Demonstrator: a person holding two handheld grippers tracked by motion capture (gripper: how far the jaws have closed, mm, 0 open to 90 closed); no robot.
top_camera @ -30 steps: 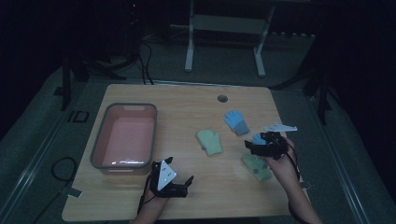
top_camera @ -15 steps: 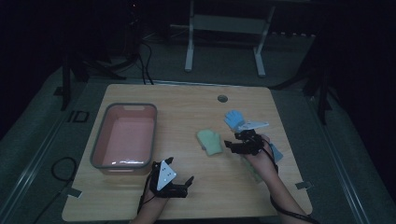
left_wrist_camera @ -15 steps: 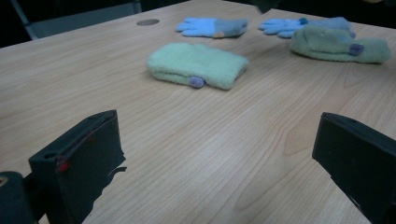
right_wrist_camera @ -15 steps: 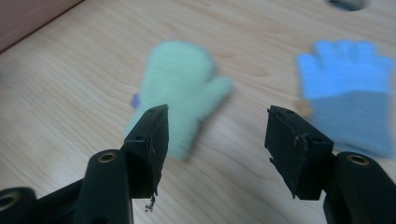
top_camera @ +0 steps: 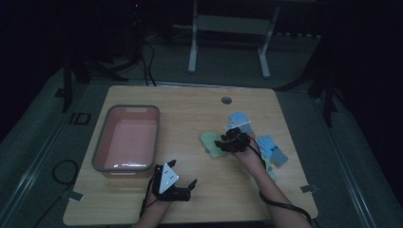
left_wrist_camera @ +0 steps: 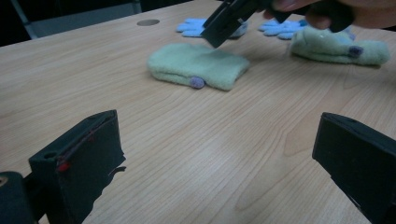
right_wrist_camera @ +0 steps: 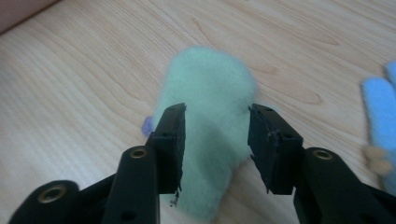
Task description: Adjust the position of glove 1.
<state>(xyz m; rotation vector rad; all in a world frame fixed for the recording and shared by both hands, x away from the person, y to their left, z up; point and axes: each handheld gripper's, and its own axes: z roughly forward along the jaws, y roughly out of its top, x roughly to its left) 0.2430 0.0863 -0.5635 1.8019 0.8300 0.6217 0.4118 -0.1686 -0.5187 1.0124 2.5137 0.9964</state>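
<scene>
A pale green mitten (top_camera: 210, 141) (left_wrist_camera: 198, 65) (right_wrist_camera: 210, 93) lies flat in the middle of the wooden table. My right gripper (top_camera: 219, 144) (right_wrist_camera: 216, 112) hovers just over it. Its jaws have just been closing and straddle the mitten, with the pads still clear of the fabric. A second green mitten (left_wrist_camera: 338, 46) lies to the right, partly under the person's right forearm in the high view. My left gripper (top_camera: 182, 172) (left_wrist_camera: 217, 123) rests near the front edge, open wide with nothing between its jaws.
Two light blue gloves (top_camera: 237, 118) (top_camera: 272, 149) lie behind and to the right of the mitten. A pink tub with a grey rim (top_camera: 133, 108) stands at the left. A round cable hole (top_camera: 226, 100) sits near the far edge.
My right gripper has moved left and down, from the right-hand mitten to over the middle mitten, and its jaws have narrowed. The left gripper has stayed put.
</scene>
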